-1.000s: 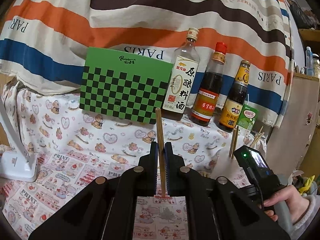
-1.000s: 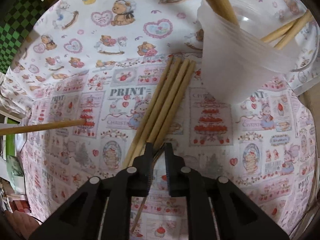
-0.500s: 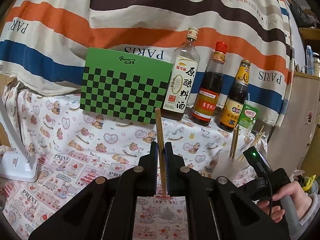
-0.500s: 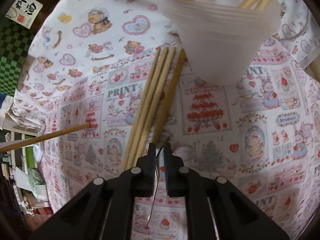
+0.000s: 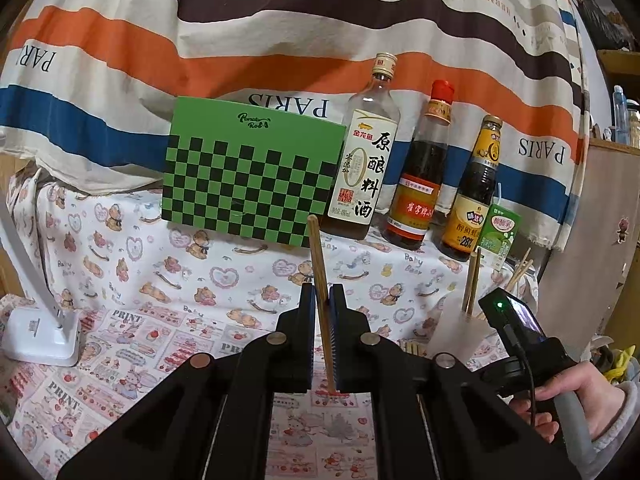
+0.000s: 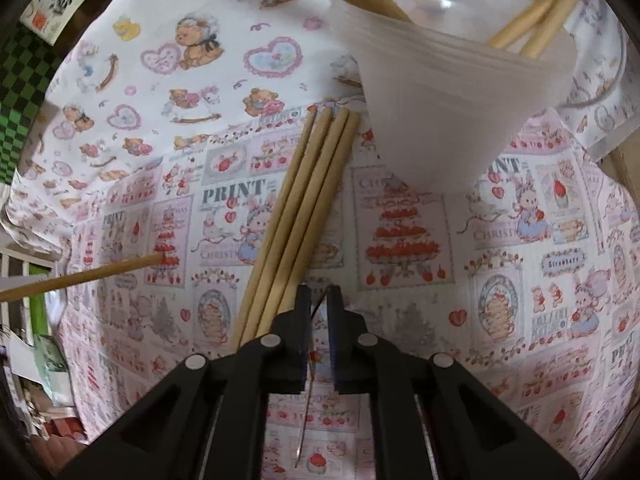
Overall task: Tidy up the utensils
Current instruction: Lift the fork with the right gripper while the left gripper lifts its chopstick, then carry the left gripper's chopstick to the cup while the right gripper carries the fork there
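Printed pink cloth (image 6: 500,280) covers the table. One wooden chopstick (image 5: 320,276) is kept pinched upright by the left gripper (image 5: 319,312). The right gripper (image 6: 318,304) — jaws almost together, empty — is now brought nearer the four loose chopsticks (image 6: 304,204) beside the white plastic cup (image 6: 452,120); another pick is probably prepared.

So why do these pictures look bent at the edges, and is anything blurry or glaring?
Left wrist view: the striped cloth bows because of the fisheye lens, corners go black, and the bottles stay sharp under even light. Right wrist view: same curving, the plastic cup looks soft and close with a small bright glint inside, and the loose chopsticks on the tablecloth are clearer.
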A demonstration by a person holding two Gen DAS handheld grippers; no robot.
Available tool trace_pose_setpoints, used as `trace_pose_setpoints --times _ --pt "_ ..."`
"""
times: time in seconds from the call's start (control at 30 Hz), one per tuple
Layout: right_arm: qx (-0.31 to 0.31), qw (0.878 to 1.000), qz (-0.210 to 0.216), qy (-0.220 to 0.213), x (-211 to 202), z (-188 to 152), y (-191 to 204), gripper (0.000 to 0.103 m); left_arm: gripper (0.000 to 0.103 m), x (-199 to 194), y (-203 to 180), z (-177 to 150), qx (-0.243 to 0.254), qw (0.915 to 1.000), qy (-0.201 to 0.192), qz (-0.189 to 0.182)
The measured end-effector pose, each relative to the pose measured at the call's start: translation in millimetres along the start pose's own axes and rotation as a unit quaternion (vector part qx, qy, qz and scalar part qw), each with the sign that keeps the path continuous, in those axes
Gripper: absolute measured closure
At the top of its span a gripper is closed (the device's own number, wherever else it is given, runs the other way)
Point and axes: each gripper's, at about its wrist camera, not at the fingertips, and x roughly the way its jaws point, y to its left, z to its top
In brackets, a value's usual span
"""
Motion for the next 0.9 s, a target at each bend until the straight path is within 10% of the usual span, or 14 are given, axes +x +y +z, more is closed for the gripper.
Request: trace_pose_setpoints --times 0.37,0.67,0.9 --pt "-0.058 0.978 0.098 -0.175 -69 -28 9 0.102 0.098 -11 -9 6 0.032 0.9994 -0.016 0.0" --pt "-0.032 0.89 0.21 -0.403 -171 -53 -50 0.102 0.098 -19 -50 23 0.074 0.9956 -0.023 -0.052" --pt "0.016 0.859 0.247 -0.449 -182 -35 -97 0.102 0.098 -29 -105 52 0.094 0.983 -0.046 -0.15"
